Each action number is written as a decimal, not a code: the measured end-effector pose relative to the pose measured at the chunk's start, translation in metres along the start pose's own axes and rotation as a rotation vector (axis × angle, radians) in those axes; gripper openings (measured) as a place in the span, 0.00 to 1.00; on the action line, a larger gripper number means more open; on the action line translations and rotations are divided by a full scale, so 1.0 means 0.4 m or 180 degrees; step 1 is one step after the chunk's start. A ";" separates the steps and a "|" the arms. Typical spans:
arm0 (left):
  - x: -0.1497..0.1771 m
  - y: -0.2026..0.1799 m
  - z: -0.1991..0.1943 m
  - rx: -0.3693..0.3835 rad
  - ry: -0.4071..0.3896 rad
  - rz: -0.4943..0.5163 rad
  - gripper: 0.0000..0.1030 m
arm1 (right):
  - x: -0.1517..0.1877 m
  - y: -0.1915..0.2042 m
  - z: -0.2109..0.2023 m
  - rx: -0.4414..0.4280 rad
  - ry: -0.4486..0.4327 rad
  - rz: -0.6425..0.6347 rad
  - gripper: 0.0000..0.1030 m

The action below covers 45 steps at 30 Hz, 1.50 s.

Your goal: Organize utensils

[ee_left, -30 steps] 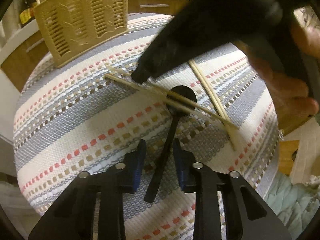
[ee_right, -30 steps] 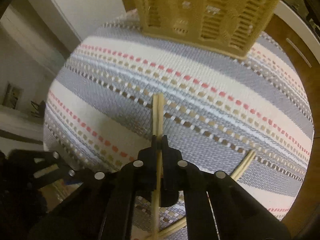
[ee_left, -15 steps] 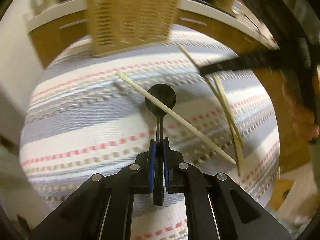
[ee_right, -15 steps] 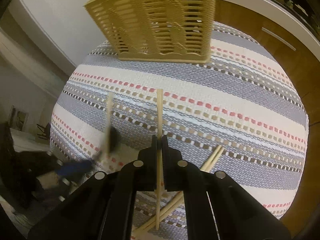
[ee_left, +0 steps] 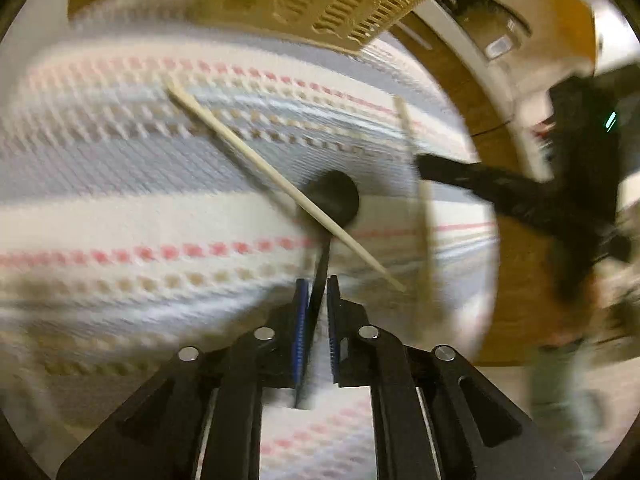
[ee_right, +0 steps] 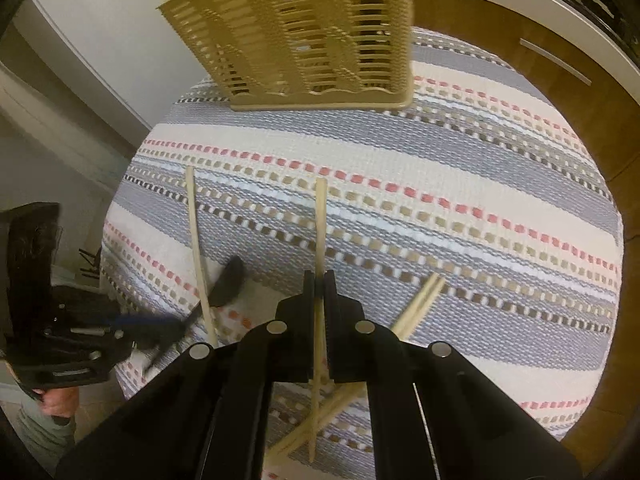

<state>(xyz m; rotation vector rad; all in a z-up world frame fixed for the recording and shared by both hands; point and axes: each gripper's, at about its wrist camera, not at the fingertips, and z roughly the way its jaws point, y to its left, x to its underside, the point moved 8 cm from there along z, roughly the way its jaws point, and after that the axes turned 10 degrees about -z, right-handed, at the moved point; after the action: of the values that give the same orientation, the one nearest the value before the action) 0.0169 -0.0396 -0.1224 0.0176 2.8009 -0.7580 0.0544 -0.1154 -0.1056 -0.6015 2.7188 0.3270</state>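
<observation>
A black spoon (ee_left: 332, 200) lies on the striped cloth (ee_right: 440, 160). Its handle runs between the blue pads of my left gripper (ee_left: 318, 284), whose jaws are opening, and a pale gap shows beside the handle. A loose chopstick (ee_left: 256, 160) rests across the spoon bowl. My right gripper (ee_right: 318, 276) is shut on one upright-held chopstick (ee_right: 320, 220), above the cloth and short of the tan slotted basket (ee_right: 304, 40). From the right wrist, the left gripper (ee_right: 176, 326) is blurred at the far left, beside the spoon (ee_right: 230, 284).
Two more chopsticks (ee_right: 420, 300) lie crossed on the cloth under my right gripper. A wooden cabinet front (ee_right: 520, 52) and white counter edge run behind the table. A person's hand (ee_right: 60, 400) holds the left gripper past the table's left edge.
The left jaws closed around the spoon handle, then parted slightly while the wrist rolled. The right gripper carried its chopstick away from the spoon, higher above the cloth, leaving one chopstick lying across the bowl.
</observation>
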 end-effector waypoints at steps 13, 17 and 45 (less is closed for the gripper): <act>-0.081 -0.107 0.052 -0.0766 -0.0269 0.0832 0.29 | 0.038 -0.040 -0.059 -0.0114 -0.0042 0.0036 0.03; -0.126 -0.124 0.077 -0.0762 -0.0192 0.0925 0.40 | 0.042 -0.052 -0.060 -0.0120 -0.0024 0.0058 0.03; -0.138 -0.276 -0.173 0.0507 -0.0506 0.1062 0.33 | 0.014 -0.074 -0.267 -0.0292 -0.0787 0.0016 0.03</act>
<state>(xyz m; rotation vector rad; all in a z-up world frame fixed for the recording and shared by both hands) 0.0466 -0.0977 0.0030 0.4218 2.4911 -0.8522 0.0336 -0.1746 -0.0141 -0.5396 2.4793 0.4953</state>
